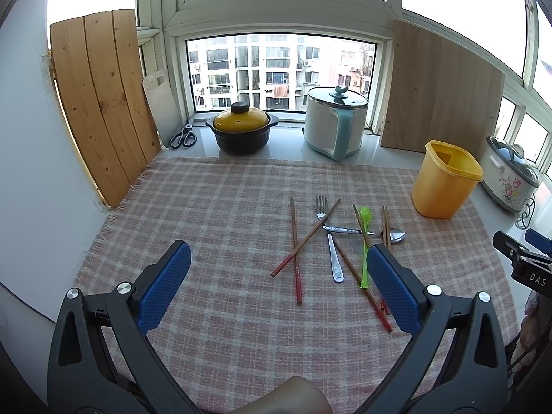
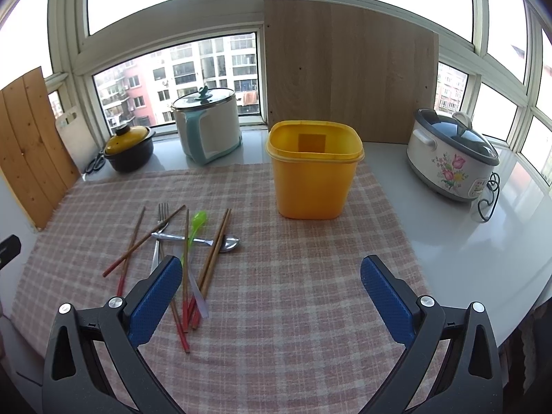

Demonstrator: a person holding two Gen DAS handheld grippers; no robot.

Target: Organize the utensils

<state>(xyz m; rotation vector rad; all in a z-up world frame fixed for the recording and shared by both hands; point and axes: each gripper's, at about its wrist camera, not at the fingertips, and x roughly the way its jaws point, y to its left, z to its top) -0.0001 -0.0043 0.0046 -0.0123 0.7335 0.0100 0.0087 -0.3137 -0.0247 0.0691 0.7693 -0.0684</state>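
Loose utensils lie on a pink checked cloth: several wooden chopsticks with red ends, a metal fork, a metal spoon and a green plastic spoon. They also show in the right wrist view: chopsticks, fork, metal spoon, green spoon. An empty yellow tub stands right of them, also seen in the left wrist view. My left gripper is open above the cloth, nearer than the utensils. My right gripper is open, in front of the tub.
Along the window sill stand a yellow-lidded dark pot, a white and teal cooker, scissors and a floral rice cooker. Wooden boards lean against the windows. The counter edge runs at the right.
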